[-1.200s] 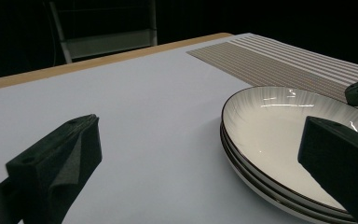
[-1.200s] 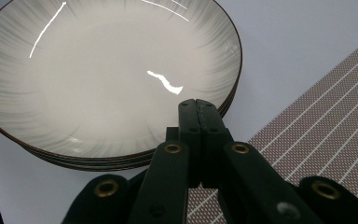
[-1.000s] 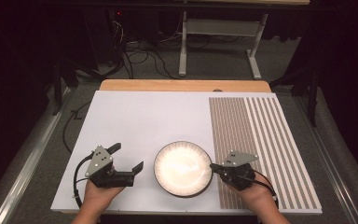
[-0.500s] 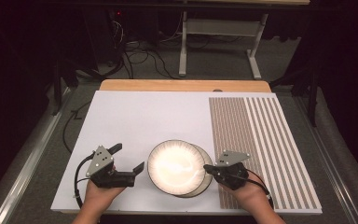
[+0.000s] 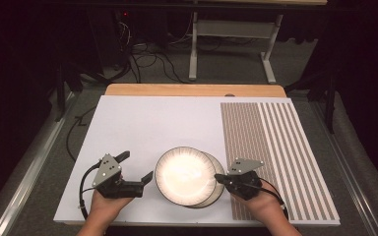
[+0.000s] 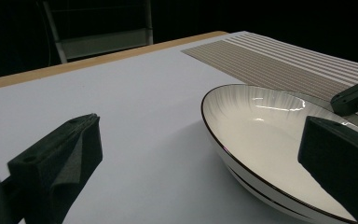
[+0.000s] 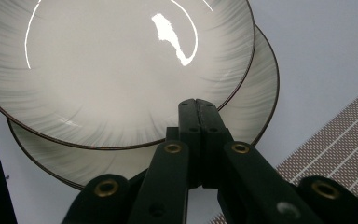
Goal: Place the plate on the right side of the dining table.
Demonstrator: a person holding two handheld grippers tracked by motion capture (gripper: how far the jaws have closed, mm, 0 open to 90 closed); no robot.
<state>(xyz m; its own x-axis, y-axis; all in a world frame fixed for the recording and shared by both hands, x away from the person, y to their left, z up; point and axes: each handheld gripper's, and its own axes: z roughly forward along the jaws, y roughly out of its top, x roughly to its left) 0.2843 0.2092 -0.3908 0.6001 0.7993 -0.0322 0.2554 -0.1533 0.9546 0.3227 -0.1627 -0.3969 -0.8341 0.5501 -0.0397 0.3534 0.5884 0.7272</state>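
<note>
Black grippers (image 5: pixel 137 172), brass-coloured rivets, grey plates

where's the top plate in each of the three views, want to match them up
High view: the top plate sits low centre, between the two grippers, overlapping the lower plate.
Left gripper view: it lies at right, its rim curving from centre toward the bottom right.
Right gripper view: it spans the upper left, just past the closed jaws.
Shared landmark: the brown striped mat.
</note>
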